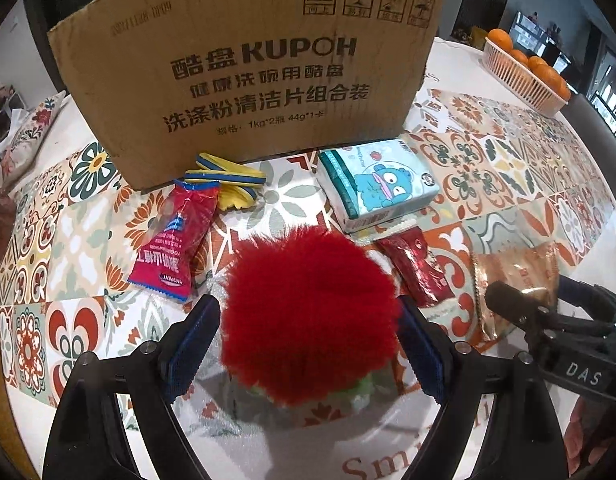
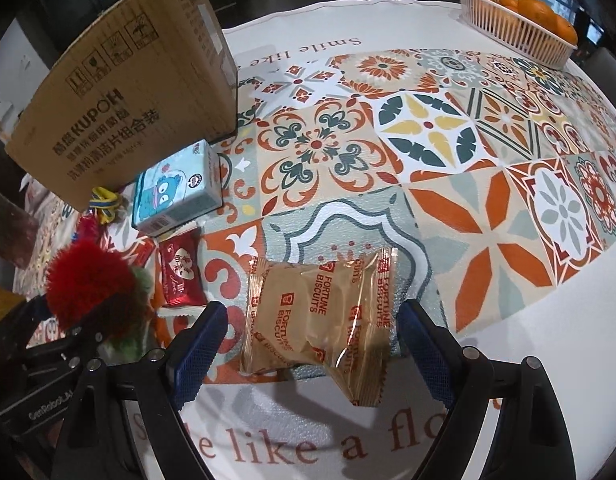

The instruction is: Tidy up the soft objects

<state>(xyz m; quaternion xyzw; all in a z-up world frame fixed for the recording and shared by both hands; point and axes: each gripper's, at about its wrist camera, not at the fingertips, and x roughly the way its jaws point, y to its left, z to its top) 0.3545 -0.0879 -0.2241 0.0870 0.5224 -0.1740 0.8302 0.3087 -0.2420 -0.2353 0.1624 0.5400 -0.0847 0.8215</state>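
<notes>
A fluffy red pom-pom toy [image 1: 310, 312] with green trim lies on the table between the fingers of my left gripper [image 1: 310, 320], which is open around it; it also shows in the right wrist view [image 2: 86, 280]. My right gripper [image 2: 313, 326] is open around a tan Fortune Biscuits packet [image 2: 316, 316]. A dark red snack sachet [image 1: 418, 270] [image 2: 180, 274], a pink packet [image 1: 176, 240], a yellow-and-blue striped soft band [image 1: 228, 180] and a blue cartoon tissue pack [image 1: 374, 188] [image 2: 176, 188] lie in front of a cardboard box [image 1: 244, 68] [image 2: 128, 92].
The table wears a patterned tile cloth [image 2: 428, 140]. A basket of oranges [image 2: 516, 24] stands at the far right edge. A floral cushion [image 1: 28, 132] lies far left. The right gripper's body [image 1: 568, 328] shows at the right of the left wrist view.
</notes>
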